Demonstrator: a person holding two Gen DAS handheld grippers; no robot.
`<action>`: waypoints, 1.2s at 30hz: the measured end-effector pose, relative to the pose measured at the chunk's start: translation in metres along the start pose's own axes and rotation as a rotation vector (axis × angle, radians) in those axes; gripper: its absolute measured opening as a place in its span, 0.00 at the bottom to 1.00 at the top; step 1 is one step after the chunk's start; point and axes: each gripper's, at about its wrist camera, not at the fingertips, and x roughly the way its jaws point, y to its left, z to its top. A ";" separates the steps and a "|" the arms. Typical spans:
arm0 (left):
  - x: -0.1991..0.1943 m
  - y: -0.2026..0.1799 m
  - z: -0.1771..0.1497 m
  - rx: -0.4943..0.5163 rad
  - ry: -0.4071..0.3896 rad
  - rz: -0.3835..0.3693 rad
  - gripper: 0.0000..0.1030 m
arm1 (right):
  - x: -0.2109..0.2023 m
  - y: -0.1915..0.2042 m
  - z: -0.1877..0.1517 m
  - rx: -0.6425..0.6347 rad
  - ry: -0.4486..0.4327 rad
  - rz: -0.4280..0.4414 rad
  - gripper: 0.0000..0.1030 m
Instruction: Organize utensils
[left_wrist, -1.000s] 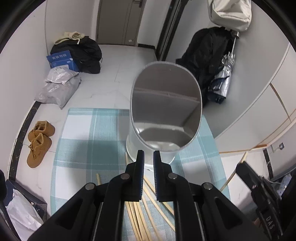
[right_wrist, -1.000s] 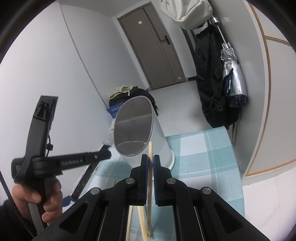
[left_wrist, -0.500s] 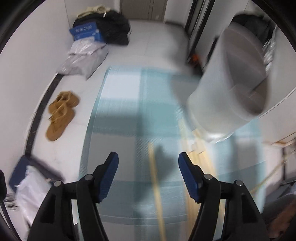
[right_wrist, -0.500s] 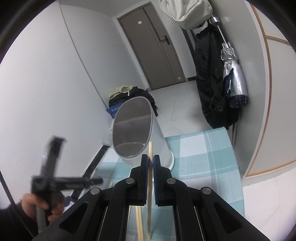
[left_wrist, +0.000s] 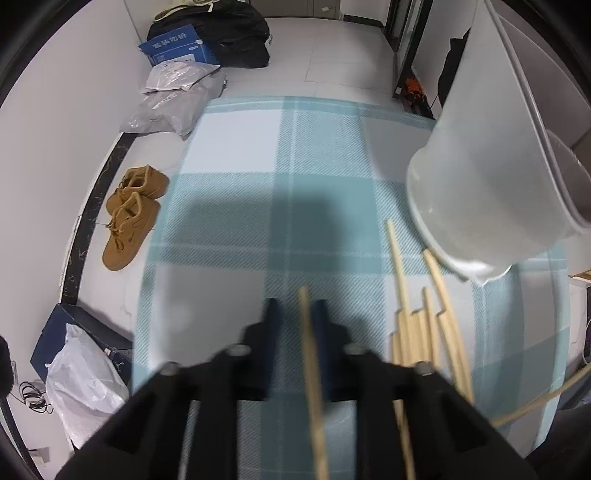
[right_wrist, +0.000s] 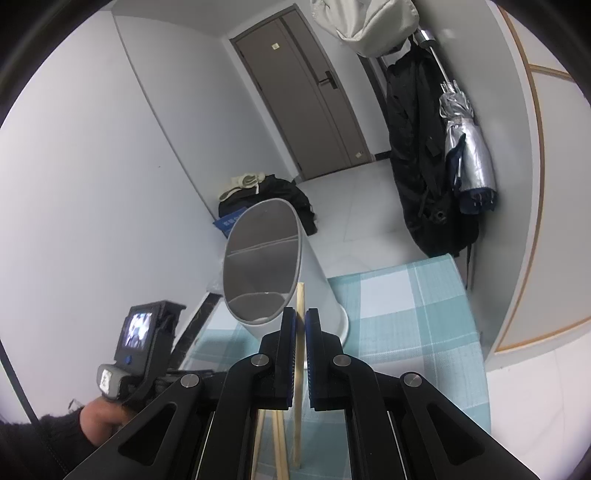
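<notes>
A grey utensil holder (left_wrist: 491, 192) stands on the teal checked tablecloth (left_wrist: 280, 166) at the right; it also shows in the right wrist view (right_wrist: 269, 266). Several wooden chopsticks (left_wrist: 428, 325) lie in a loose bunch in front of it. My left gripper (left_wrist: 295, 314) is low over the cloth, its jaws nearly closed around a single chopstick (left_wrist: 312, 369) that lies apart from the bunch; motion blur hides any contact. My right gripper (right_wrist: 300, 325) is shut on another chopstick (right_wrist: 300, 314) and holds it upright near the holder's mouth.
The cloth's left edge drops to a white floor with brown shoes (left_wrist: 131, 214), grey parcels (left_wrist: 173, 107), a blue box (left_wrist: 173, 46) and a white bag (left_wrist: 85, 391). A dark coat and silver umbrella (right_wrist: 465, 155) hang at the right wall.
My left gripper swung left away from the holder, opened wide, then dropped low and narrowed around a lone chopstick. My right gripper has stayed put, holding its chopstick.
</notes>
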 end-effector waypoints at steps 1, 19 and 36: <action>0.000 -0.003 0.001 -0.010 0.001 -0.009 0.01 | 0.000 0.000 0.000 0.000 0.002 0.001 0.04; -0.138 -0.008 -0.044 -0.019 -0.478 -0.185 0.00 | -0.019 0.033 -0.006 -0.156 -0.035 -0.001 0.04; -0.176 -0.032 -0.052 0.113 -0.509 -0.194 0.00 | -0.024 0.056 0.002 -0.221 -0.051 0.016 0.04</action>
